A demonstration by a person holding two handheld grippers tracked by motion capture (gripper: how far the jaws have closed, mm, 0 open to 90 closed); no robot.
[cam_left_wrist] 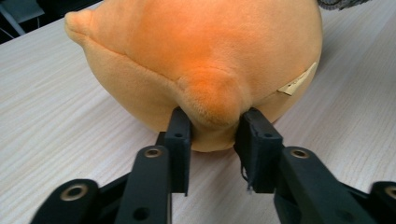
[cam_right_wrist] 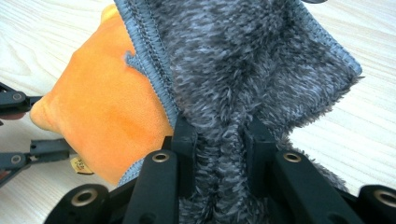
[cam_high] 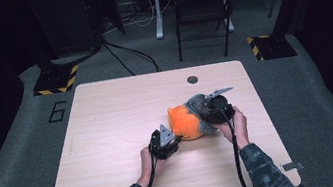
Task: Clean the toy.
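A round orange plush toy [cam_high: 185, 122] is lying right of the middle of the pale wooden table [cam_high: 110, 133], nearer the right edge, wearing a fuzzy grey knitted garment [cam_high: 198, 103]. The left gripper [cam_high: 174, 139] is pinching a small orange nub [cam_left_wrist: 210, 100] on the toy's near side, jaws clamped on it. The right gripper [cam_high: 206, 114] is gripping a fold of the grey garment, jaws squeezed together on the fabric

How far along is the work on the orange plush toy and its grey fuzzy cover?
Done: both tools have a hold. The right tool pinches the grey fuzzy cover; the left tool grips a nub of the orange plush toy. In hand: cover partly over the toy. Left: most of the orange is bare.
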